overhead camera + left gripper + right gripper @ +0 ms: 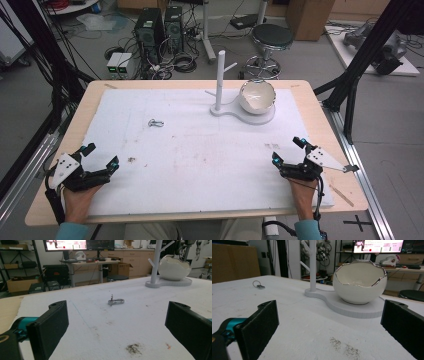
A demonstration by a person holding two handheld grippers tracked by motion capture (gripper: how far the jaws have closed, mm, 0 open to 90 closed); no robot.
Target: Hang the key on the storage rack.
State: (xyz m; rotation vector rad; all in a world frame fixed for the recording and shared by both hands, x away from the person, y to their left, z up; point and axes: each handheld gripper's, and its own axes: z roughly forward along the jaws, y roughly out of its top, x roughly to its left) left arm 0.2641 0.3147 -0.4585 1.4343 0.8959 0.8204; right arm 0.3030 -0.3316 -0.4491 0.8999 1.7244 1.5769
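Note:
A small metal key ring (pixel 156 122) lies on the white mat, left of centre; it is also ahead of the jaws in the left gripper view (pixel 115 301) and far left in the right gripper view (pixel 258 285). A white eggshell-shaped bowl (pixel 257 96) sits on a white stand (pixel 250 116) with a branched post (pixel 220 80) at the back; the right gripper view shows the bowl (pixel 359 285) close ahead. My left gripper (pixel 102 156) rests open at the near left. My right gripper (pixel 287 150) rests open at the near right. Both are empty.
The white mat (pixel 200 150) covers a wooden table (pixel 320 125). Dirt specks (pixel 132 160) mark the mat near the left gripper. Behind the table stand a stool (pixel 271 37), computer towers (pixel 150 30) and cables on the floor.

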